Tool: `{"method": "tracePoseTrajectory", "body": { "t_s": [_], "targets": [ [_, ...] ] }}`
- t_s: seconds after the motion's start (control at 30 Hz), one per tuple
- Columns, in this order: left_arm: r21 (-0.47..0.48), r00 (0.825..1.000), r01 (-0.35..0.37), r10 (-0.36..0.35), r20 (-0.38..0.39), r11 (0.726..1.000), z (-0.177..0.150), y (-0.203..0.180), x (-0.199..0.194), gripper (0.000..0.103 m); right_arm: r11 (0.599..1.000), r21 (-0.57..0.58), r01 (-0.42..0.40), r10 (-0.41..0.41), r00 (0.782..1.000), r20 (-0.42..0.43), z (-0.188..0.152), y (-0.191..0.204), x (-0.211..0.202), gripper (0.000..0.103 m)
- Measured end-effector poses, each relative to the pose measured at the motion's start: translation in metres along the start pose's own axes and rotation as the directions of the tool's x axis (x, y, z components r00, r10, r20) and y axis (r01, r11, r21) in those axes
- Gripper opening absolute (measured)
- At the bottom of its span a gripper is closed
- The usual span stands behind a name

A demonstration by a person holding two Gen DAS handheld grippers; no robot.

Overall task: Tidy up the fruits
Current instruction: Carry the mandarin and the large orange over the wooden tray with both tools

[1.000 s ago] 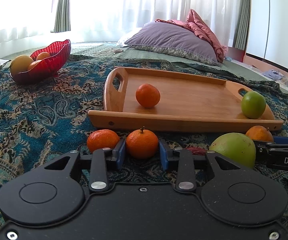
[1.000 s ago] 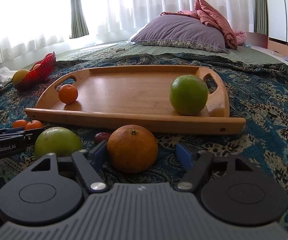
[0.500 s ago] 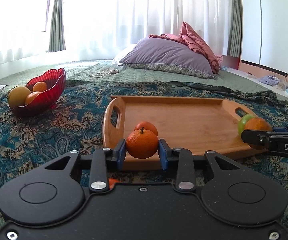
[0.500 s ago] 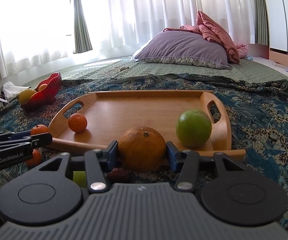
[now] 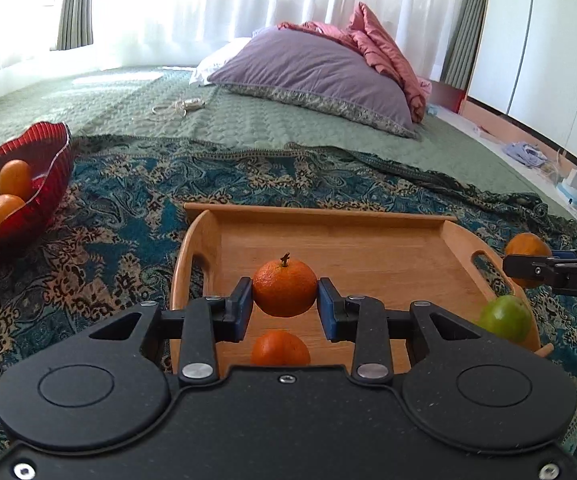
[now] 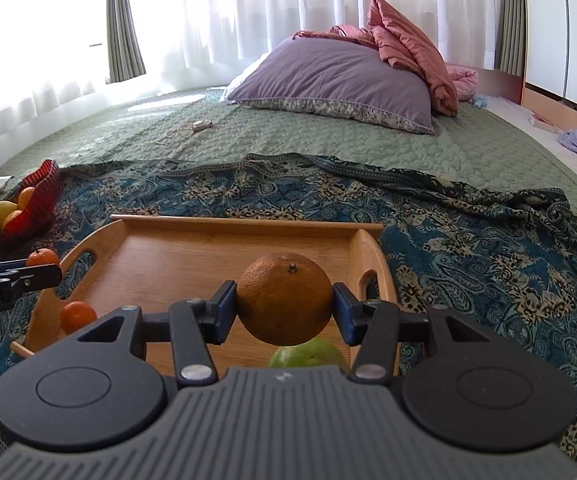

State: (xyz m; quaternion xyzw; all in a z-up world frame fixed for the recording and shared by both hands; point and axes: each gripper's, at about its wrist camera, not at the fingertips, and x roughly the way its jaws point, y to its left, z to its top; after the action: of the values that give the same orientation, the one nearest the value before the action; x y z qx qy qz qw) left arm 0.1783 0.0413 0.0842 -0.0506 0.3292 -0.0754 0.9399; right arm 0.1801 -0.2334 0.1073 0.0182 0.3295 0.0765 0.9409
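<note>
Orange mandarin (image 5: pixel 284 289) clamped in left gripper (image 5: pixel 284 308), big orange (image 6: pixel 284 304) clamped in right gripper (image 6: pixel 284 312), both above wooden tray (image 6: pixel 192 258); lime (image 5: pixel 504 319) on tray.

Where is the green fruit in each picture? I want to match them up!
Left wrist view: the green fruit sits low on the right, at the near right corner of the wooden tray.
Right wrist view: the green fruit peeks out bottom centre, just under the big orange held in the right tongs.
Shared landmark: the wooden tray, with the purple pillow behind it.
</note>
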Motion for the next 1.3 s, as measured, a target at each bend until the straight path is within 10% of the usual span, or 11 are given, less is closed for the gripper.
{"method": "tracePoseTrajectory", "body": {
  "t_s": [0.37, 1.3],
  "targets": [
    [-0.039, 0.989, -0.043, 0.036, -0.147, 0.998, 0.009, 0.013, 0.053, 0.032, 0.999, -0.005, 0.039, -0.039, 0.988, -0.151, 0.009, -0.005, 0.047, 0.055],
    [-0.023, 0.981, -0.071, 0.065, -0.183, 0.997, 0.004, 0.008, 0.077, 0.032, 0.998, -0.008, 0.069, -0.069, 0.977, -0.200, 0.001, -0.005, 0.081, 0.055]
  ]
}}
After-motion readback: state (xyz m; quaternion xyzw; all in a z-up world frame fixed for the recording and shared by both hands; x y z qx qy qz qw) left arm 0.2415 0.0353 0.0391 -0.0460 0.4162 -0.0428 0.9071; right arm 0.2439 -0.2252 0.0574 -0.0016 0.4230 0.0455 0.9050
